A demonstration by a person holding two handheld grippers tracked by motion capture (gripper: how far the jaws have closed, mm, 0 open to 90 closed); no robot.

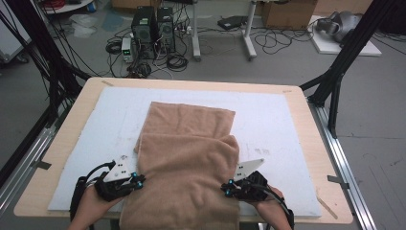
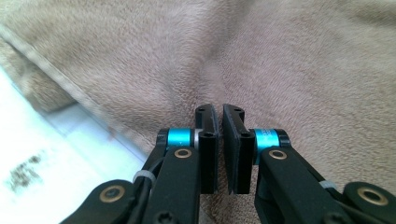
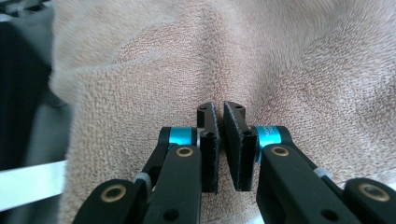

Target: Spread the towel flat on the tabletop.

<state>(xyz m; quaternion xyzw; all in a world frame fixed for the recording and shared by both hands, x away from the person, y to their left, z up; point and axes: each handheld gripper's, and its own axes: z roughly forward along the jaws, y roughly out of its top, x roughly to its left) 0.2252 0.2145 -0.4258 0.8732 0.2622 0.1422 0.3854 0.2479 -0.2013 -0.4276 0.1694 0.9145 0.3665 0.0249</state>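
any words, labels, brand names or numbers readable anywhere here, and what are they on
None can be read.
The cardboard boxes on the floor show no legible print.
The small white unit beside the computer towers has a front panel too small to read.

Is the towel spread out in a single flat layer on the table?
No, in the high view the tan towel is doubled over, with an upper layer lying on a lower one and its near end hanging over the table edge.
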